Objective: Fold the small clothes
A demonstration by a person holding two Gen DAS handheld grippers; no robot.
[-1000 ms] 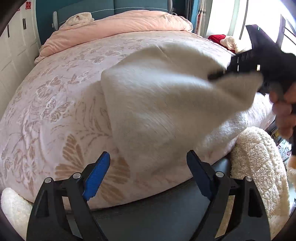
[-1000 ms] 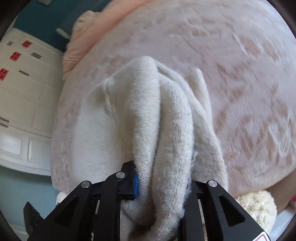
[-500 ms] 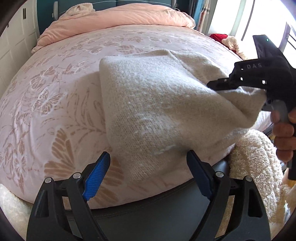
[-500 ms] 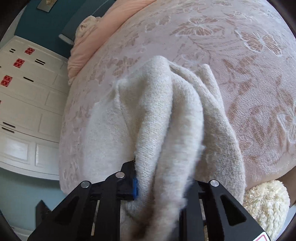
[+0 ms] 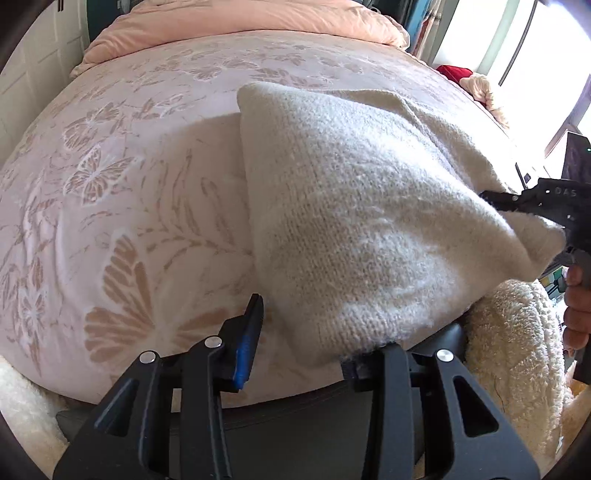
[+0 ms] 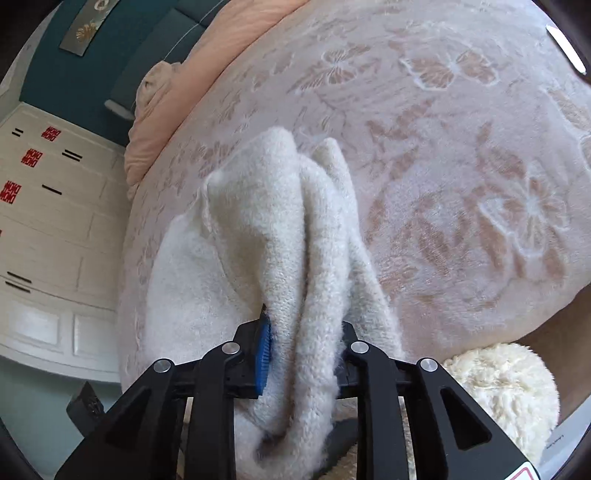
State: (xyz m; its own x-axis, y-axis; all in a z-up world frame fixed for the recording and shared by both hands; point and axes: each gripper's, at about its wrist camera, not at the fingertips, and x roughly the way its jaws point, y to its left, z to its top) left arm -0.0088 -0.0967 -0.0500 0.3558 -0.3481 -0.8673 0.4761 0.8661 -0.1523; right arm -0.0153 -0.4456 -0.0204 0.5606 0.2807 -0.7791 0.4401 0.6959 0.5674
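A cream knit garment (image 5: 369, 221) lies folded on the pink butterfly bedspread (image 5: 129, 184), its near corner at the bed's front edge. My left gripper (image 5: 301, 350) is at that corner and its jaws are closing. The corner drapes over the right finger, while the blue left pad (image 5: 247, 343) stands clear of the cloth. My right gripper (image 6: 303, 350) has bunched folds of the garment (image 6: 266, 229) between its pads, which are easing apart but still touch the knit. In the left wrist view the right gripper (image 5: 491, 201) holds the garment's right corner lifted.
A fluffy white blanket (image 5: 509, 350) hangs at the bed's near right edge. A peach duvet (image 5: 240, 22) lies bunched at the headboard. White cabinets (image 6: 44, 221) stand along the left side. A person's hand (image 5: 576, 306) grips the right gripper's handle. A red item (image 5: 454, 72) lies by the window.
The left jaws have narrowed a lot and come down onto the garment's near corner. The right gripper has drawn its corner further right, its pads slightly wider.
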